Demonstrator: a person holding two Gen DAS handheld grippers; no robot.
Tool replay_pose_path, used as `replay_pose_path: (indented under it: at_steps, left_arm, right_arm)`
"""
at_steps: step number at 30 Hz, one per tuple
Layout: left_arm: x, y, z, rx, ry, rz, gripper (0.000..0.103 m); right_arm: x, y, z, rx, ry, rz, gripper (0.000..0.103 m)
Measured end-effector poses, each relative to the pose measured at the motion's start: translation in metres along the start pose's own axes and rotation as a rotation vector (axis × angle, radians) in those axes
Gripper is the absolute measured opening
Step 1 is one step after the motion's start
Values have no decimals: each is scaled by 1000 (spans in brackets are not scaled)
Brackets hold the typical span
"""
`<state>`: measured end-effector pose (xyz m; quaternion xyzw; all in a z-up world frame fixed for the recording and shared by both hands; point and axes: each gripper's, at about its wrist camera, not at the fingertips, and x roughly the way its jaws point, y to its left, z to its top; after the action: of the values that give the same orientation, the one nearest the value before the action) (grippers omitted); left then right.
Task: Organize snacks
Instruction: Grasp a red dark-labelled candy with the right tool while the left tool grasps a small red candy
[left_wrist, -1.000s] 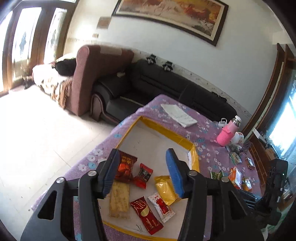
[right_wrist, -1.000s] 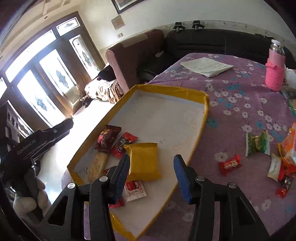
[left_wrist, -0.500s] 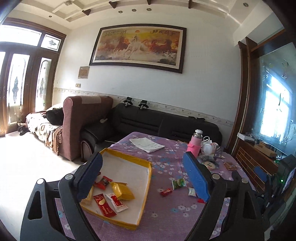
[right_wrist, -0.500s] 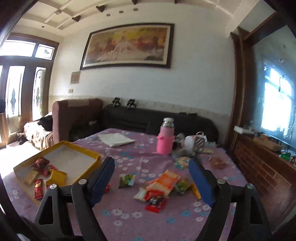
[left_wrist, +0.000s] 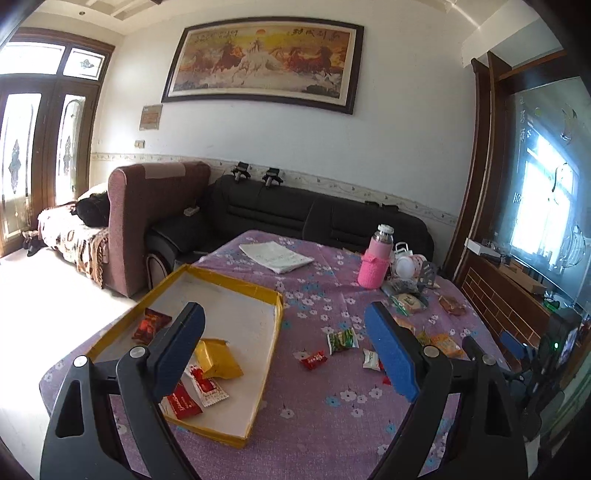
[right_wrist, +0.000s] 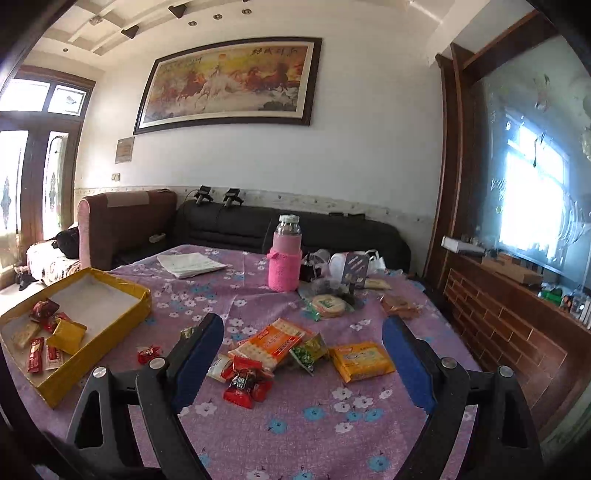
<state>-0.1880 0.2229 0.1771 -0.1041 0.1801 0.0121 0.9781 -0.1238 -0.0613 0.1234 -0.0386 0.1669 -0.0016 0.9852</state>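
Change: since a second ago both grippers have pulled back from the yellow tray (left_wrist: 275, 325) to a high view of the table; the yellow packet (left_wrist: 218, 359) stays in the tray
Left gripper (left_wrist: 286, 352): fingers spread wide, holding nothing; small red candy (left_wrist: 313, 360) and green packet (left_wrist: 341, 339) lie lower centre
Right gripper (right_wrist: 303, 363): wide open, empty; loose pile (orange cracker pack (right_wrist: 275, 341), red candies (right_wrist: 245, 382)) lower centre, between its fingers
Advice: drop onto a single packet, pinch its flat sides, avoid neighbours; then carry it left to the tray
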Motion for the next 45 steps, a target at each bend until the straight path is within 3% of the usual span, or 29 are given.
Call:
replay_pose_path:
  at_steps: [4,6,7,10,13,17,19,20,23,29,35,36,37,39,45]
  left_arm:
    - [42,4,-10,-62,151,-84,89]
    - [60,9,-13,-111,212,-130,89]
    - [70,9,-13,-129,239,-151,89]
    - [95,7,-16,-151,306,-192,87]
    - [122,-8,-20,-100,384,-232,68]
    - [169,-46,-27,42,462,-196,67]
    - [191,-60,-31,99,510,-183,67]
    - [203,-68,-34,135,533,-170,67]
    - [225,-81,-43,231,558,-108,67]
    - [245,-80,-64,315,617,-38,67]
    - [259,-76,-82,362,633,-31,67]
    - [260,-76,-84,371,636,-29,64]
    - [260,-78,-87,387,634,-24,40]
    - [259,-79,-87,372,635,-59,14]
    - [231,-81,-76,320,568,-79,14]
  right_arm:
    - [63,-29,-8,240,279,280,87]
    - [93,-35,-18,345,405,395,73]
    - [112,-35,-25,388,471,434,71]
    - [139,-29,-39,414,555,446,62]
    - [153,-20,-47,390,570,433,62]
    - [164,-6,-55,342,586,420,59]
    - [168,0,-57,309,595,413,43]
    - [169,3,-58,290,599,401,27]
    - [168,2,-58,269,583,393,27]
    - [164,-7,-59,287,572,418,27]
    - [162,-7,-57,307,581,458,27]
    - [161,-7,-56,307,577,461,27]
    - [160,-7,-55,308,573,463,27]
    - [158,-8,-54,313,563,465,27]
    - [152,-9,-48,328,526,499,26]
